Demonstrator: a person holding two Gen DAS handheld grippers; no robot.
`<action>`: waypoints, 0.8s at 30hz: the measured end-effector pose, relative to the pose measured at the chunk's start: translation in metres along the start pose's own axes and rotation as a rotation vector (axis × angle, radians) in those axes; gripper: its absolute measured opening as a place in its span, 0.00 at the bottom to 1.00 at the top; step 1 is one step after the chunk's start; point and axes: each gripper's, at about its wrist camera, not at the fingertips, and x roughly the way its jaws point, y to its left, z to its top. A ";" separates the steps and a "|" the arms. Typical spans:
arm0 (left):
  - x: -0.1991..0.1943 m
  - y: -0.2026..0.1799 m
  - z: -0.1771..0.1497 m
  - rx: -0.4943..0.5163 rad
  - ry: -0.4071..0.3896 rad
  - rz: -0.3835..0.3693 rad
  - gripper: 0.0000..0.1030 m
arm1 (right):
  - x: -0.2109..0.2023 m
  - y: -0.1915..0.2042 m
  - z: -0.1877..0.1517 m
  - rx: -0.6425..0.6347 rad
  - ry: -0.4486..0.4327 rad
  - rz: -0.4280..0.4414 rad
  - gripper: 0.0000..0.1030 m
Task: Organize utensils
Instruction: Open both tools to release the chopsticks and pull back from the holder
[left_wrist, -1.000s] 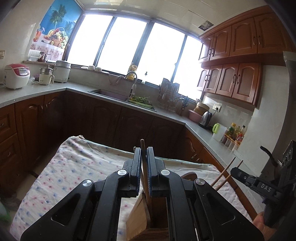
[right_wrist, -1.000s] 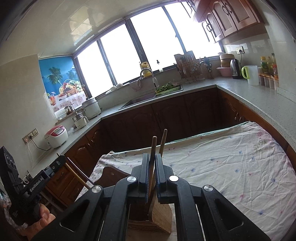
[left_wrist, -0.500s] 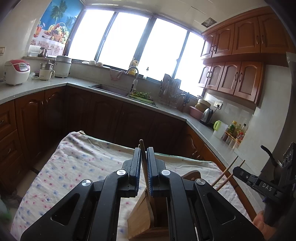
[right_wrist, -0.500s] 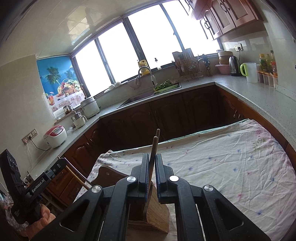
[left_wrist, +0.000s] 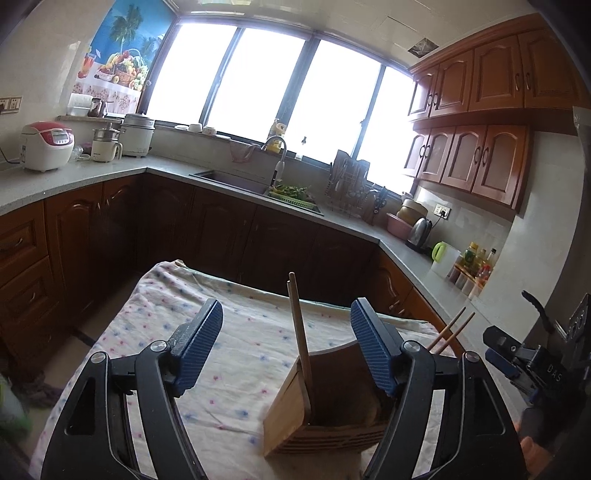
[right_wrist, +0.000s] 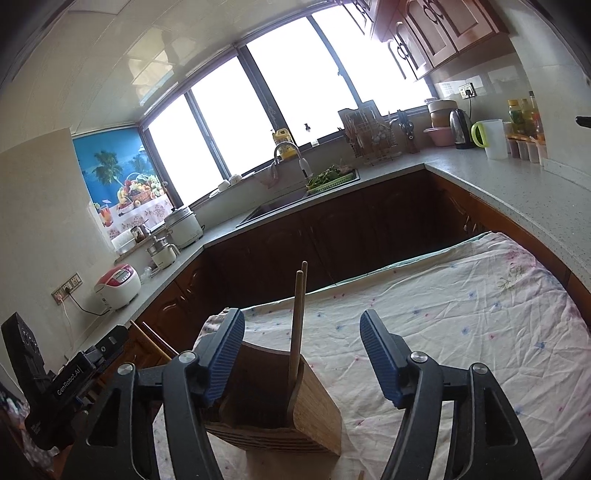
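1. Our left gripper (left_wrist: 286, 347) is opening, its blue pads well apart; a chopstick (left_wrist: 300, 332) stands between them, touched by neither.
2. Our right gripper (right_wrist: 302, 354) is opening too, with a pair of chopsticks (right_wrist: 298, 317) standing loose between its pads.
3. All the sticks lean upright inside the wooden holder (left_wrist: 325, 402), which sits on the flowered cloth (left_wrist: 229, 354).
4. The left-hand stick rests against one wall of the holder, the right-hand pair against another.
5. We judge the chopsticks light, stiff, smooth and prone to slipping; best pinched on the shaft above the holder's rim.
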 end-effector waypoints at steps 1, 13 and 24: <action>-0.004 0.001 -0.001 0.000 0.007 0.006 0.77 | -0.004 0.000 -0.002 0.000 -0.006 0.000 0.92; -0.040 0.000 -0.043 0.029 0.141 0.018 0.89 | -0.054 0.005 -0.037 -0.068 0.041 -0.018 0.99; -0.073 0.000 -0.078 0.046 0.224 0.014 0.90 | -0.099 -0.012 -0.078 -0.064 0.095 -0.082 0.99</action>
